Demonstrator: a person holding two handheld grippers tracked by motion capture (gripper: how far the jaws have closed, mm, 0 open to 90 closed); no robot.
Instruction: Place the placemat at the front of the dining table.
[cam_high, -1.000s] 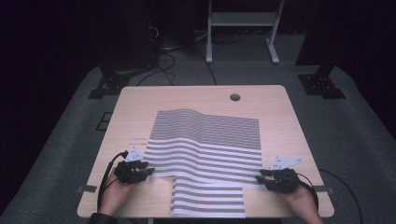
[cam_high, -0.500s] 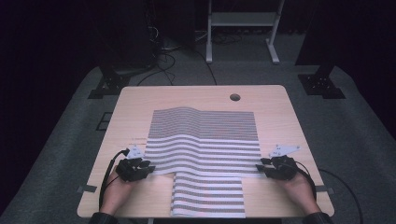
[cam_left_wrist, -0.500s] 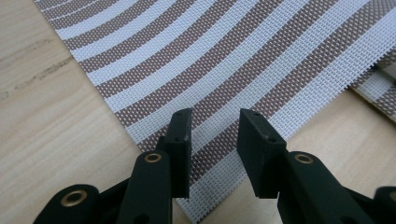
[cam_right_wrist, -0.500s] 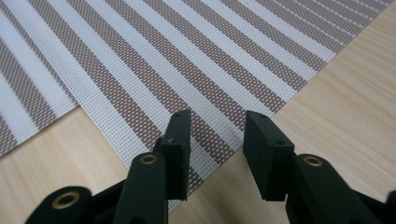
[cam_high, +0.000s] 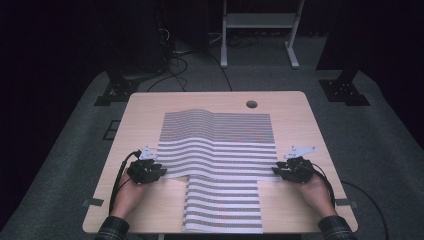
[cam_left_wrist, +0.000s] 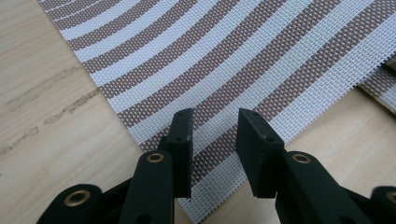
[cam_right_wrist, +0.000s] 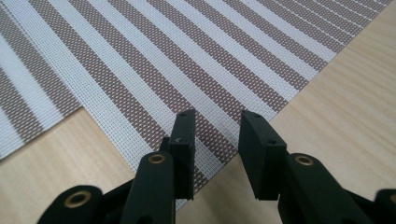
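A brown-and-white striped woven mat (cam_high: 217, 145) lies flat across the middle of the wooden table (cam_high: 145, 115). Its near edge overlaps a second, narrower striped mat (cam_high: 223, 205) that reaches the table's front edge. My left gripper (cam_high: 159, 170) is open at the big mat's near left corner, and in the left gripper view that mat (cam_left_wrist: 233, 56) runs between and under the parted jaws (cam_left_wrist: 215, 116). At the near right corner my right gripper (cam_high: 278, 171) is open too, its jaws (cam_right_wrist: 218, 116) straddling the mat's edge (cam_right_wrist: 187, 56). The narrower mat (cam_right_wrist: 23, 102) peeks in at the left.
A round cable hole (cam_high: 251, 104) sits near the table's far edge. Behind the table stand a white desk frame (cam_high: 260, 30), dark stands and loose cables (cam_high: 175, 55) on grey carpet. Bare wood borders the mats left and right.
Both hands have slid a little away from the front edge, toward the big mat's near corners. The mat now lies flatter along its near edge.
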